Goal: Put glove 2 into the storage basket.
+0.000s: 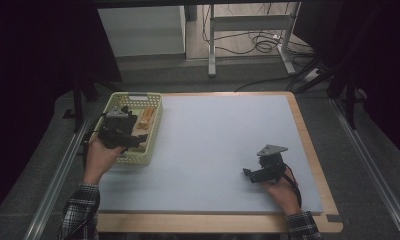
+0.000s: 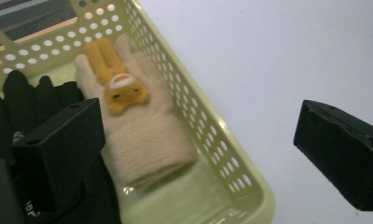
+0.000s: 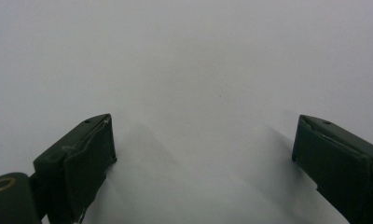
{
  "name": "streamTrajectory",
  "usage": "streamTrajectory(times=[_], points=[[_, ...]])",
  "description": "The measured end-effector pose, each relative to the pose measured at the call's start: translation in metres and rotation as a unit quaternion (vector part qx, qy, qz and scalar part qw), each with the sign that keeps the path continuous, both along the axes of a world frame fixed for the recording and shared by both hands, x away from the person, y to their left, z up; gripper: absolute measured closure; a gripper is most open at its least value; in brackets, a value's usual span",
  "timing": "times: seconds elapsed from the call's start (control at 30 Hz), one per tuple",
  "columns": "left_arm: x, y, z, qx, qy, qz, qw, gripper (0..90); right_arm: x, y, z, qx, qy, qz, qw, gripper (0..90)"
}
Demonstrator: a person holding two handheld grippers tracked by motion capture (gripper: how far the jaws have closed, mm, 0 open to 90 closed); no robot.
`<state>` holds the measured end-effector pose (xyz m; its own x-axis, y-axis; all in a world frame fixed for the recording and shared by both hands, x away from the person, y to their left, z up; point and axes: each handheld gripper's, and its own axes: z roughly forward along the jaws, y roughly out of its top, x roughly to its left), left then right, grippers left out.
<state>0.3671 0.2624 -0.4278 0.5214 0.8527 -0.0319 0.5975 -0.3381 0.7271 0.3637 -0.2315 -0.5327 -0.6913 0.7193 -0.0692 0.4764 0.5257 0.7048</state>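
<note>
Cream glove [image 2: 142, 135] lies in the basket [image 2: 231, 158]; my left tool [image 2: 212, 149], wide open and empty, should straddle its cuff squarely. My right tool [image 3: 203, 163] rests open, empty.

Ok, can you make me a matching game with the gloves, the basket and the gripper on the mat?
Things:
1. cream glove
2. black glove
3. basket
4. right gripper

Descriptions:
A. pale green with little holes
B. open over the bare grey mat
C. has an orange animal on it
D. dark, lying left of the cream one in the left gripper view

Pairs: 1-C, 2-D, 3-A, 4-B
</note>
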Motion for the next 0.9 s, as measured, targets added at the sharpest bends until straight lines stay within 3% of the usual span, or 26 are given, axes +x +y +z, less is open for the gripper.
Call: streamTrajectory(times=[0.9], points=[[-0.009, -0.044, -0.015, -0.017, -0.010, -0.054, 0.9983, 1.7, -0.001, 0.000, 0.000, -0.002, -0.002, 0.000, 1.0000, 5.8]])
